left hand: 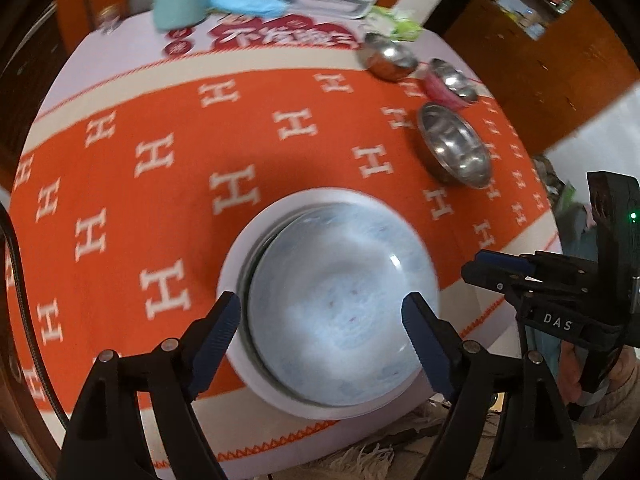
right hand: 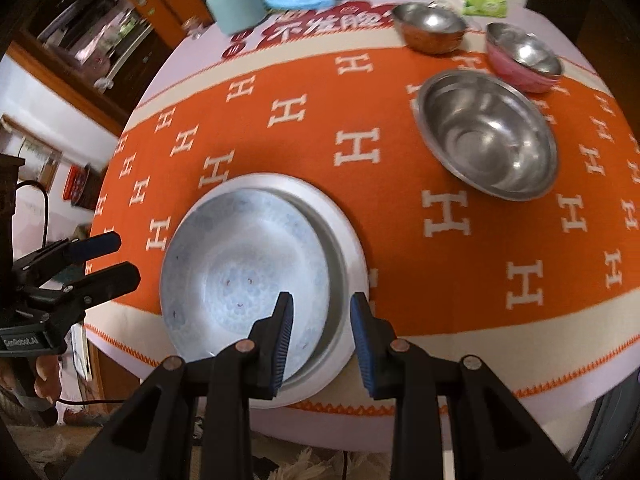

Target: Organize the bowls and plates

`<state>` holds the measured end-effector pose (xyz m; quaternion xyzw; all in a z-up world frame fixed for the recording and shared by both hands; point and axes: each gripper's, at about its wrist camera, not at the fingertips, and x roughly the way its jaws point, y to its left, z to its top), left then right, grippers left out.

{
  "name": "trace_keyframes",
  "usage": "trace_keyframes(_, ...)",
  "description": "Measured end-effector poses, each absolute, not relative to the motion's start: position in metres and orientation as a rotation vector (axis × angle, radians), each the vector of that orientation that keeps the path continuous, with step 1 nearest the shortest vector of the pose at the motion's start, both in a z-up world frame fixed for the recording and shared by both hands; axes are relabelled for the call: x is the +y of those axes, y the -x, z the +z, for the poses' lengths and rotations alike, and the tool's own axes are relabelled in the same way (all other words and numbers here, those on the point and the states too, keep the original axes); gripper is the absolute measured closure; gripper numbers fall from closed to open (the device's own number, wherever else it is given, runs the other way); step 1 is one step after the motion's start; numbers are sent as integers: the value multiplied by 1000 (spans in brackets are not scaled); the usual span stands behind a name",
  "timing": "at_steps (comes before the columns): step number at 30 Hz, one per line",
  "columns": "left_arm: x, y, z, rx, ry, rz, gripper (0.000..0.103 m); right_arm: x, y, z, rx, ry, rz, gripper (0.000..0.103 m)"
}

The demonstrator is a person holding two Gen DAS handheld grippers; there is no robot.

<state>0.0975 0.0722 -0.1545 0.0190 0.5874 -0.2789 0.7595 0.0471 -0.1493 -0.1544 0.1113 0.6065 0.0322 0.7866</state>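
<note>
Left tongs (left hand: pixel 322 318): I see them spread wide above the near stack, one pad on each side of the blue bowl, gripping nothing.
Right tongs (right hand: pixel 322 330): parted to a middling gap, empty; the left pad sits over the blue bowl's right edge, the right pad over the white plate's rim. I cannot tell whether either pad touches.
Blue bowl (right hand: pixel 244 276): rests inside the white plate (right hand: pixel 352 240), shifted toward its left side, at the near edge of the bench (right hand: pixel 460 340).
Large steel bowl (right hand: pixel 486 134): upright on the orange cloth (right hand: pixel 320 208), well apart from the stack, far right.
Pink bowl (right hand: pixel 520 60): just behind the large one, steel inside.
Small steel bowl (right hand: pixel 428 26): left of the pink one, near the far edge.
Mint cup (right hand: pixel 236 6): far left of the bench's back edge.
</note>
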Motion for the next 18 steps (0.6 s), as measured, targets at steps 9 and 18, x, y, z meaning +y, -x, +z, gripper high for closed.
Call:
trace_keyframes(9,22,-98,-124,1204,-50,-627,21,-204,-40,-109,1168,-290,22,73)
trace_keyframes(18,-52,-104,-109,1154,69,-506,20,-305,-68,-82,1106,-218,42,64)
